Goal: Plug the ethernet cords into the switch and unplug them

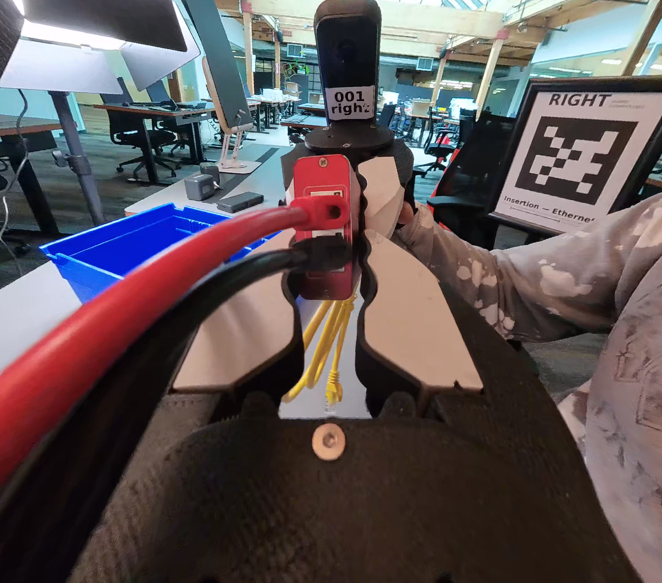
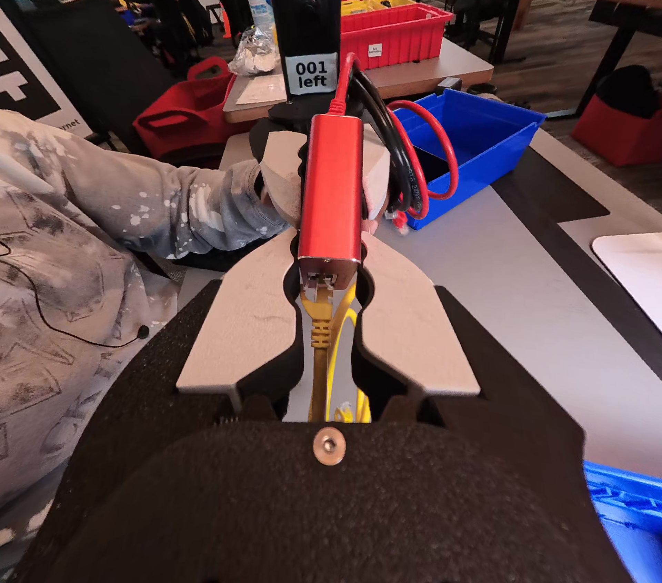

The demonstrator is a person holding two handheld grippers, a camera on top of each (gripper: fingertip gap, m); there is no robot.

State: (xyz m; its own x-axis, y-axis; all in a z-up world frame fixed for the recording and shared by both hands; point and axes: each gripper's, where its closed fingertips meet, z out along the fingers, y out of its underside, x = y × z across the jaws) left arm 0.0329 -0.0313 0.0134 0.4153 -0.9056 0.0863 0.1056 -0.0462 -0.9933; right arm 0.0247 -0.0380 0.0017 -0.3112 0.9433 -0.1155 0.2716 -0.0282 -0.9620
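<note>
Red switch [image 1: 324, 229] held aloft, level; red cord [image 1: 150, 275] and black cord [image 1: 250, 270] plugged one end, yellow cord [image 2: 320, 325] plugged opposite.

Grey table [image 2: 501, 279], blue bin [image 2: 476, 150] on it, yellow cord [image 1: 322, 350] lying there

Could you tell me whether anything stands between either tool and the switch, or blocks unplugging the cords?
Nothing visible does. The left tool and right tool are both shut on the red metal switch box. The red cord and black cord leave one end freely; the flat yellow cord runs between the right tool's fingers.
</note>
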